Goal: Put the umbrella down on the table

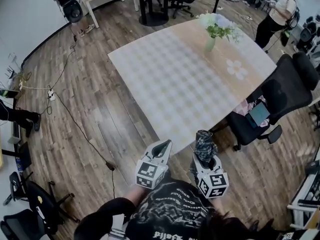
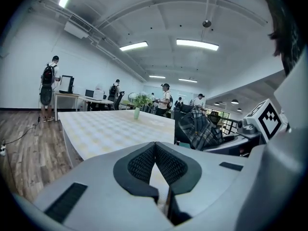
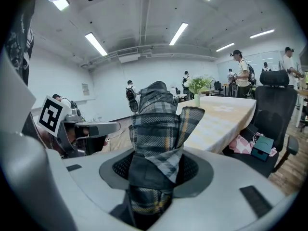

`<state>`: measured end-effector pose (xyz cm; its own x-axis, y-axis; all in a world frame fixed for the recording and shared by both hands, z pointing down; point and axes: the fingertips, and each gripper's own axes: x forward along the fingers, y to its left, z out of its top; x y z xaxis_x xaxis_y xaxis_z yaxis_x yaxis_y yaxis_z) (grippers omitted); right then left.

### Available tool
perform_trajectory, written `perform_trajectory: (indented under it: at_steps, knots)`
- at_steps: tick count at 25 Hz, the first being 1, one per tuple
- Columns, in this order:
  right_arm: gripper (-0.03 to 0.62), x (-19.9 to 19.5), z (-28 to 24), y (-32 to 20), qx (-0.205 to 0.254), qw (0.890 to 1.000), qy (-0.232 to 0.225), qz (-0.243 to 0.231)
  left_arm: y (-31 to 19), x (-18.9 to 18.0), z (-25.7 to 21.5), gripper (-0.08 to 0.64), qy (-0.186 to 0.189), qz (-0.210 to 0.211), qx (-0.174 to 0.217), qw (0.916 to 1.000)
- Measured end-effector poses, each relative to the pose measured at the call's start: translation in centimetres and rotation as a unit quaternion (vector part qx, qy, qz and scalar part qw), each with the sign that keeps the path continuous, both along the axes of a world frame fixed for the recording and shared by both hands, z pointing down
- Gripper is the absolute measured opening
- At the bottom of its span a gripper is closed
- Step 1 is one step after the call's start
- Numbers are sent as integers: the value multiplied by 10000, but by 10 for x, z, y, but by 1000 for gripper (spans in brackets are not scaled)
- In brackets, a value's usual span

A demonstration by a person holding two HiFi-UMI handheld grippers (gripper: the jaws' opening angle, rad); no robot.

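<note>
Umbrella [image 1: 205, 141]: folded plaid bundle, upright, just beside the table's [image 1: 175, 79] near edge.
Right gripper [image 3: 155, 174]: clamped on the umbrella's gathered cloth.
Left gripper [image 2: 155, 148]: jaws together, nothing between them.
Handling: probably light; soft, squashy fabric over stiff ribs, so grip mid-bundle firmly.

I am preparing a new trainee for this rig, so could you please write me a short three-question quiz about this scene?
1. True or false: the umbrella already lies on the table.
2. Which claw grips the umbrella? A) the left one B) the right one C) both
3. What is between the left claw's pads?

Key:
1. False: it is held short of the table's near edge.
2. B: the right claw is closed on the folded plaid fabric.
3. Nothing: its pads meet, shut and empty.
</note>
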<state>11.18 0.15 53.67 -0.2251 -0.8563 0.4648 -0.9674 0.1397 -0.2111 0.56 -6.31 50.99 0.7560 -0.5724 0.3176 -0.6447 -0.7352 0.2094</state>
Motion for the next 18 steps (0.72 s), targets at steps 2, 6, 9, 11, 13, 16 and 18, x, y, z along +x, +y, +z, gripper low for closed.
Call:
perform_trajectory:
  at_steps: [2, 6, 9, 11, 13, 16, 18]
  knots:
    - [196, -4, -1, -20, 7, 10000, 15, 38, -23, -1, -1, 20, 14, 66, 32, 10000]
    - [196, -10, 1, -51, -23, 9999, 37, 144, -59, -2, -2, 20, 70, 203, 53, 9998]
    - [196, -16, 2, -72, -21, 9998, 49, 184, -83, -7, 0, 20, 77, 237, 70, 9997]
    - [196, -19, 2, -84, -27, 9998, 58, 193, -97, -11, 2, 20, 86, 204, 65, 9997]
    - [196, -18, 4, -86, -60, 9998, 59, 195, -101, -12, 5, 20, 92, 152, 23, 9998]
    - [196, -7, 10, -72, -57, 9997, 46, 213, -90, -5, 12, 20, 59, 104, 12, 9999]
    - [196, 2, 12, -69, -41, 9998, 43, 205, -87, 0, 14, 20, 58, 50, 24, 10000]
